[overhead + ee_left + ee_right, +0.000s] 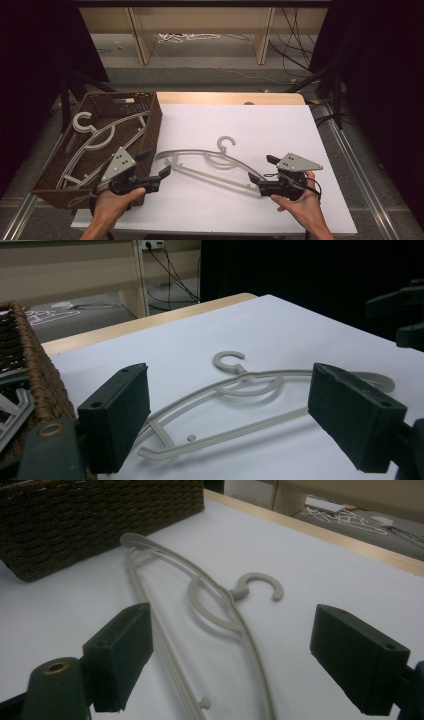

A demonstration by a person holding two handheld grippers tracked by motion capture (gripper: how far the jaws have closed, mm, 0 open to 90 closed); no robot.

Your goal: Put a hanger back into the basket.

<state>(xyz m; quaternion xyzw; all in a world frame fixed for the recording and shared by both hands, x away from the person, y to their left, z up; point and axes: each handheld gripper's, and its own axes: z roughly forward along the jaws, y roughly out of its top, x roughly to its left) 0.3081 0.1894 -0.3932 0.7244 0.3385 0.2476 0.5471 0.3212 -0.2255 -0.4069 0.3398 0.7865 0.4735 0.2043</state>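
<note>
Left hand-held gripper [161, 179] hovers low over the bench [280, 125] at the near corner of the brown wicker basket [152, 117], its jaws spread wide with nothing between the pads. It points toward the middle of the white surface. The grey plastic hanger [210, 165] lies flat on the bench just beyond those jaws: its near end, with the cross bar and a small peg, sits close ahead of the fingertips but apart from them. In the left gripper view the hanger [235, 390] shows between and past the two black pads, its hook curled up toward the far edge of the bench, neither pad touching it.

Right hand-held gripper [261, 184] is held at the hanger's other end, also low over the bench and facing the left one. Its jaws likewise stand wide apart and hold nothing. In the right gripper view the hanger [210, 605] runs away from the jaws toward the basket [95, 520], its long arm and lower bar passing between the pads on the surface beneath, with the hook off to the right side of the arm. Whether the jaw tips touch the hanger's end cannot be told from the high view.

More grey hangers [95, 137] of the same kind lie inside the basket.
</note>
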